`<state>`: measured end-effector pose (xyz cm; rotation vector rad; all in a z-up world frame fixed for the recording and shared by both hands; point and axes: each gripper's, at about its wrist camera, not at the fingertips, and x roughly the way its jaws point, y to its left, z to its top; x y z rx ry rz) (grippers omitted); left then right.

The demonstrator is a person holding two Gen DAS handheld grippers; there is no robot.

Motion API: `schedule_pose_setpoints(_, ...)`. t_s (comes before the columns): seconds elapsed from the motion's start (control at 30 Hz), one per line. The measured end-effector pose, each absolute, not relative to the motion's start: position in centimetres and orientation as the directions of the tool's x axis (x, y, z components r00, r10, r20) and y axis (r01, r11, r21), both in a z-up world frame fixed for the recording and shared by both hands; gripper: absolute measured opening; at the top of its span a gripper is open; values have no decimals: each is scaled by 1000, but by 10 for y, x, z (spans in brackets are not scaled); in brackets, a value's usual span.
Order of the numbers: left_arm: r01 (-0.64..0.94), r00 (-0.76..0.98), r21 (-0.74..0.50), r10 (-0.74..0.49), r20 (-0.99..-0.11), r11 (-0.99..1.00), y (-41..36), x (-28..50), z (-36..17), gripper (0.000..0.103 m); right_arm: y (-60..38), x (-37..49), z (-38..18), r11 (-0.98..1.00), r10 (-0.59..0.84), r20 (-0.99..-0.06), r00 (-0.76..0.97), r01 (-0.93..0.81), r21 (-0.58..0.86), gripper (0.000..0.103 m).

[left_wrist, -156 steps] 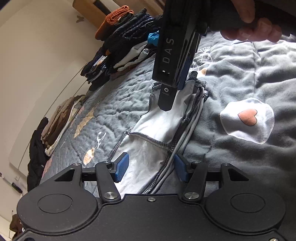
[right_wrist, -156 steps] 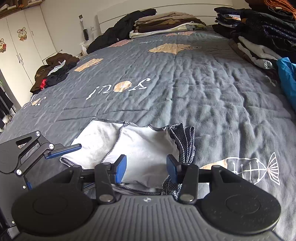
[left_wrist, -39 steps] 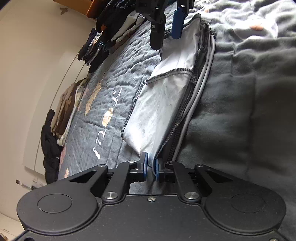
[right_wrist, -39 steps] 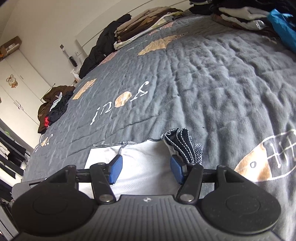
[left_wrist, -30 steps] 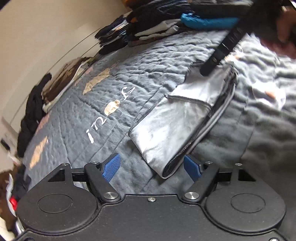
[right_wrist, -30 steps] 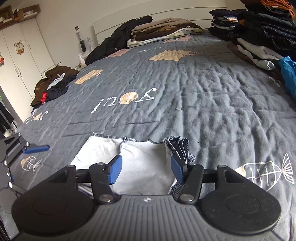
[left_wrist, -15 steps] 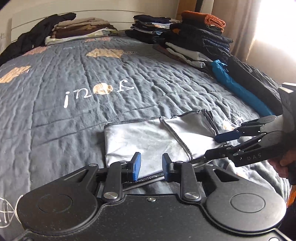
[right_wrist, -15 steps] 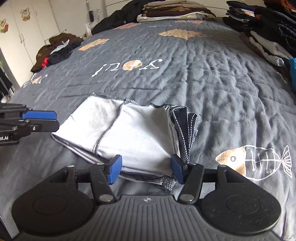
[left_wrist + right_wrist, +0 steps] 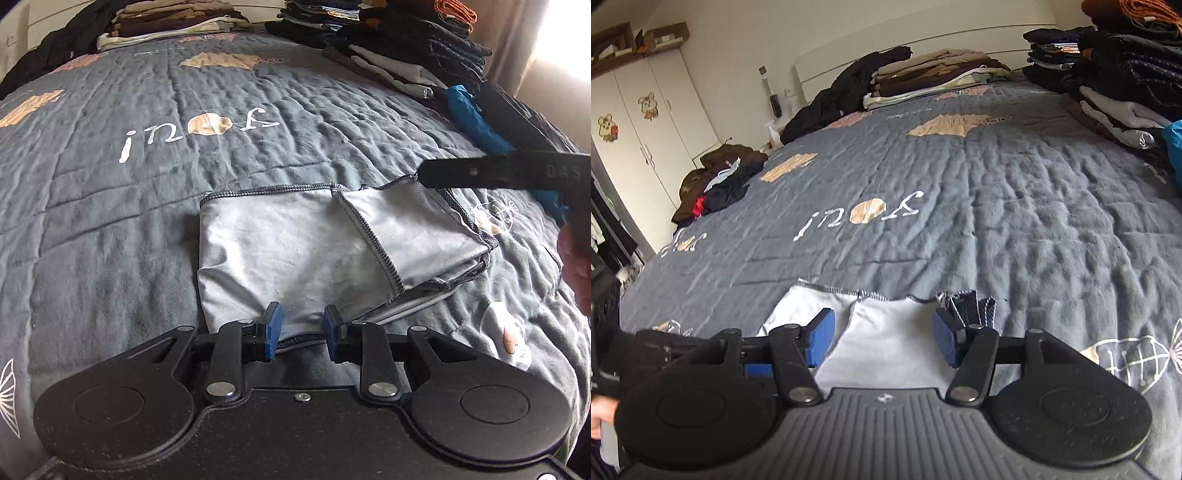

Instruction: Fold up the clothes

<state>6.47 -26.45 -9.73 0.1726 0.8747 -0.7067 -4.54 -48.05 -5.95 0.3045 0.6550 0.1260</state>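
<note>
Folded light grey garment point(image 9: 295, 243), dark-stitched seams, flat on grey quilted bedspread point(image 9: 184, 162), near edge. Left gripper point(image 9: 301, 334): blue pads straddling garment's near hem, gap on either side, narrowed within the last second but not clenched, nothing grasped. Right gripper point(image 9: 884, 341): jaws released and wide, poised over garment's right end beside its mesh-patterned folds point(image 9: 975, 304), pads clear of cloth. Stacks of folded clothes point(image 9: 1108, 74) along far right edge; tan pile point(image 9: 934, 79) at headboard.

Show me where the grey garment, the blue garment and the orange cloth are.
grey garment point(image 9: 295, 251), left wrist view, middle of its top panel.
blue garment point(image 9: 471, 118), left wrist view, middle of the roll.
orange cloth point(image 9: 454, 8), left wrist view, top of the stack.
</note>
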Motion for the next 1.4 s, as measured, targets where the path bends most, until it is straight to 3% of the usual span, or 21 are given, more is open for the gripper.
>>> schedule_pose_setpoints(0.2, 613, 448, -181, -527, -722, 769, -256, 71, -81, 28, -488, -29, -65, 982, 53, -643, 764, 76, 171, 58)
schedule_pose_setpoints(0.37, 559, 474, -228, -532, -701, 797, -237, 86, -73, 46, -514, -41, -69, 964, 66, -679, 731, 129, 232, 59)
schedule_pose_setpoints(0.53, 503, 498, -256, -519, -695, 825, -223, 96, -67, 48, -523, -49, -70, 946, 106, -692, 714, 141, 291, 62)
schedule_pose_setpoints(0.67, 505, 502, -255, -521, -691, 825, -224, 89, -64, 56, -516, -53, -69, 945, 114, -711, 693, 145, 293, 63)
schedule_pose_setpoints(1.03, 498, 531, -250, -520, -669, 830, -241, 62, -52, 63, -489, -78, -53, 965, 137, -702, 699, 67, 255, 63)
schedule_pose_setpoints(1.4, 484, 577, -234, -508, -639, 843, -259, 22, -35, 63, -489, -108, -23, 967, 136, -668, 731, 49, 251, 63)
